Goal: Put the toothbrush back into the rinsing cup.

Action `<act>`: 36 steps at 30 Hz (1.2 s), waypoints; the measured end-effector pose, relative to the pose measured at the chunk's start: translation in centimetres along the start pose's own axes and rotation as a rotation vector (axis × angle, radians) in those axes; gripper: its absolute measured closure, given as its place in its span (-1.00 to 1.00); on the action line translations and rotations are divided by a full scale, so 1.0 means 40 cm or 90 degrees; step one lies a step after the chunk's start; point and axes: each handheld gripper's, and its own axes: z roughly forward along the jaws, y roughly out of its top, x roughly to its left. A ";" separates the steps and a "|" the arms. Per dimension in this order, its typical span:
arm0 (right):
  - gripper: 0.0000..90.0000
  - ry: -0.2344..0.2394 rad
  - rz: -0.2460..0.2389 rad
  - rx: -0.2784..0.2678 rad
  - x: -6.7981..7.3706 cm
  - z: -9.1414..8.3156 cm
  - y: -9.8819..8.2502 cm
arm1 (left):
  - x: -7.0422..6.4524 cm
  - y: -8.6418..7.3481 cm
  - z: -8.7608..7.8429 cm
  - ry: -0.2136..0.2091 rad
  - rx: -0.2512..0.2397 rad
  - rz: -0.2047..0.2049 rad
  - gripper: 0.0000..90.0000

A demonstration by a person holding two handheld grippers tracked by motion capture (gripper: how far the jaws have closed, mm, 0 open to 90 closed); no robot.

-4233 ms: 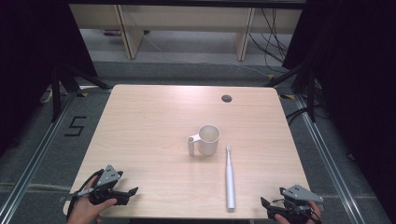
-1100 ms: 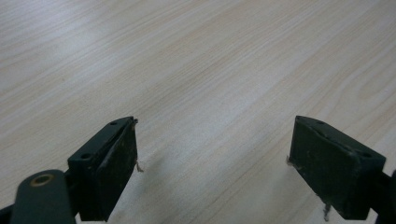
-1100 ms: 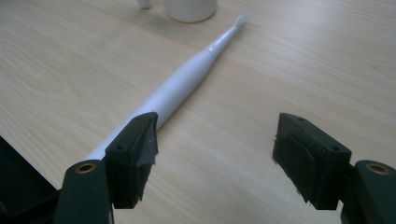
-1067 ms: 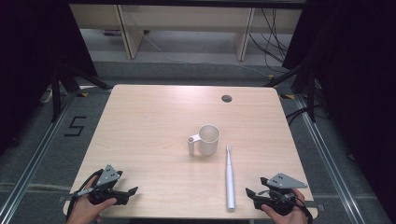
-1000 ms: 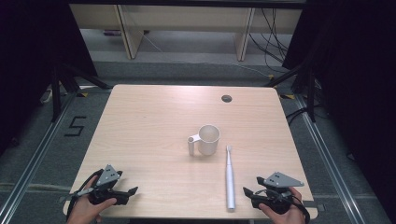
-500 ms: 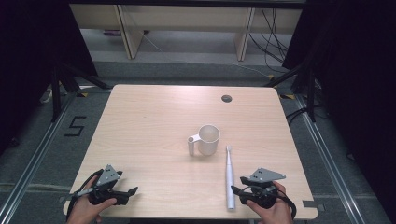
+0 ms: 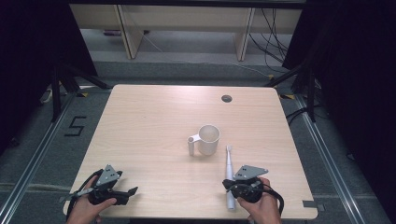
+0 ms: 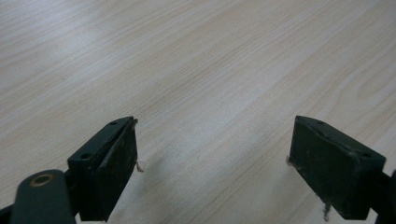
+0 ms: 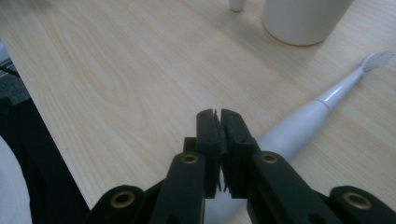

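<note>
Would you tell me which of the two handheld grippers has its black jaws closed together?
The right gripper: its jaws meet above the white electric toothbrush, while the left gripper holds its jaws wide apart over the wooden table.

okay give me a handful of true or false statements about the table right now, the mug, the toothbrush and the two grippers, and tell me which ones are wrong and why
1. The mug stands upright on the table. True.
2. The electric toothbrush stands inside the mug. False: it lies flat on the table beside the mug.
3. The left gripper has its jaws wide apart with nothing between them. True.
4. The right gripper is open. False: its jaws are pressed together, over the toothbrush handle.
5. The brush head points toward the person. False: it points away, toward the mug.
</note>
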 end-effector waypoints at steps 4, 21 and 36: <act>1.00 0.001 -0.005 0.019 0.009 0.017 0.006 | -0.003 -0.001 0.001 -0.006 -0.009 -0.008 -0.67; 1.00 0.016 -0.045 0.071 0.023 0.041 -0.026 | -0.002 0.000 0.000 -0.008 -0.011 -0.007 -0.67; 1.00 0.016 -0.033 0.088 0.004 0.006 -0.062 | 0.001 0.000 -0.002 -0.007 0.006 0.007 -0.67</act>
